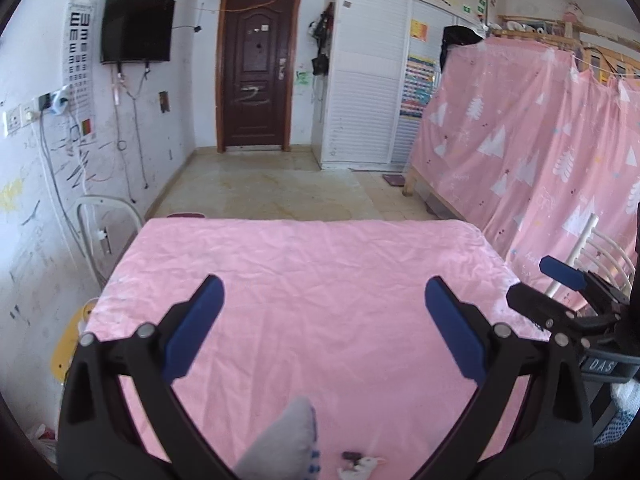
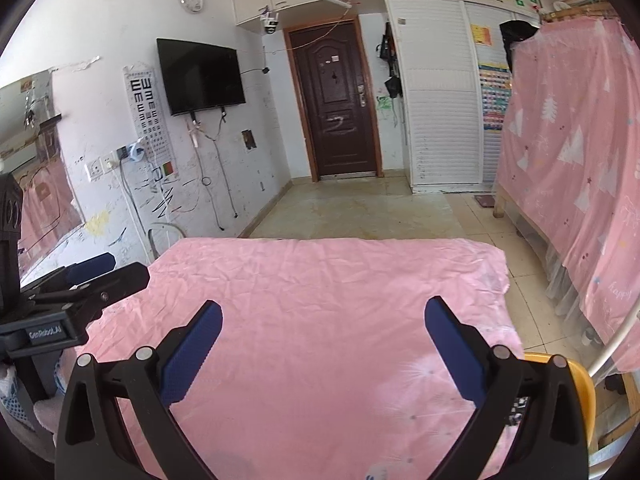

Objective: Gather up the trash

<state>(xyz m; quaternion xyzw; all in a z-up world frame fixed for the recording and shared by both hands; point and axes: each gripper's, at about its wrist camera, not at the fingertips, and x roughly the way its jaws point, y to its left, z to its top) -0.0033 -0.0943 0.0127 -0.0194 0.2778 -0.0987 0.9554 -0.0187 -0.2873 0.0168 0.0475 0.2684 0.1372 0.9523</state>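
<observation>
Right now both my tongs gape empty | left gripper (image 1: pixel 324 312) nearer: crumpled white scrap (image 1: pixel 362 467) lies below and just behind its tips, beside a grey pouch (image 1: pixel 282 444) | right gripper (image 2: pixel 323 334) over bare pink cloth (image 2: pixel 320 280).

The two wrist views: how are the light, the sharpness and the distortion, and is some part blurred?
Left wrist view: even daylight, no glare; fisheye bends the dark wooden door and walls; the grey cloth object at the bottom edge is close and blurred. Right wrist view: same soft light, the pink wrinkled tablecloth sharp, black corners from the lens, straight lines curved.
</observation>
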